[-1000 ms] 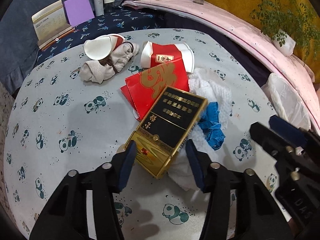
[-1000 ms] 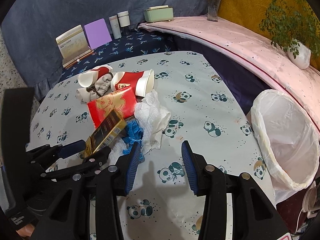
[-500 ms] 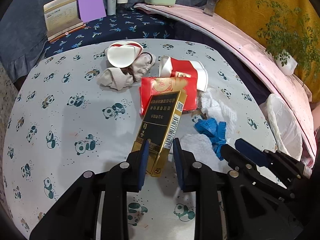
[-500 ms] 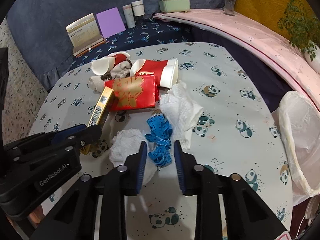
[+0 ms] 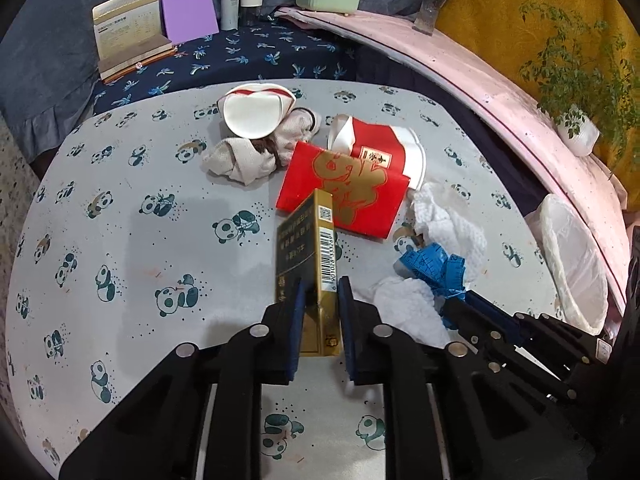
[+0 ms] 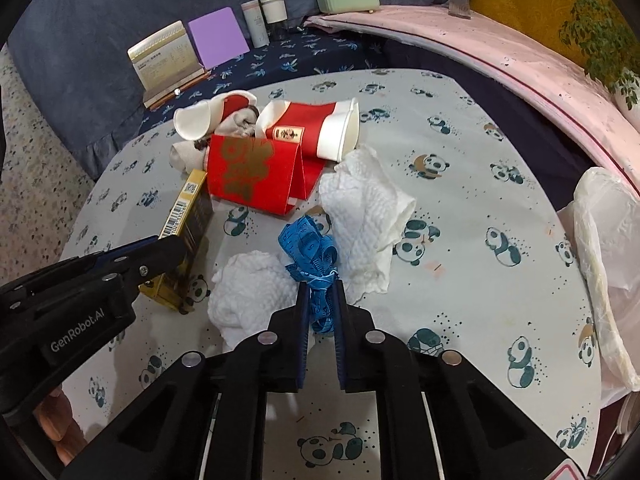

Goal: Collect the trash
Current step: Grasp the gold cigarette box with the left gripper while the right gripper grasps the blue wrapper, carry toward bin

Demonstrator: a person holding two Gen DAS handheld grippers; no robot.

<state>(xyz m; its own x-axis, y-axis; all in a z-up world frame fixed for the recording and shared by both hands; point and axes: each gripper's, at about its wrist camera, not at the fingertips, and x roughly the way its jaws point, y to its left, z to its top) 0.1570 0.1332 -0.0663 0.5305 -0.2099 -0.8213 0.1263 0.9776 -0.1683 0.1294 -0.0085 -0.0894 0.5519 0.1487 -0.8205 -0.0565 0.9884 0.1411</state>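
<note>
My left gripper is shut on a black and gold carton, held on edge above the panda tablecloth; the carton also shows in the right wrist view. My right gripper is shut on a crumpled blue tape measure, also in the left wrist view. Other trash lies on the table: a red folded card, a red and white paper cup, white tissues, a second crumpled tissue, a squashed cup and a beige cloth.
A bin lined with a white bag stands off the table's right edge, also in the left wrist view. A dark blue bench behind holds a calendar, a purple card and jars. A pink ledge carries a potted plant.
Both grippers have closed. The left took hold of the carton and turned it on edge. The right moved forward onto the blue tape measure and shut on it.
</note>
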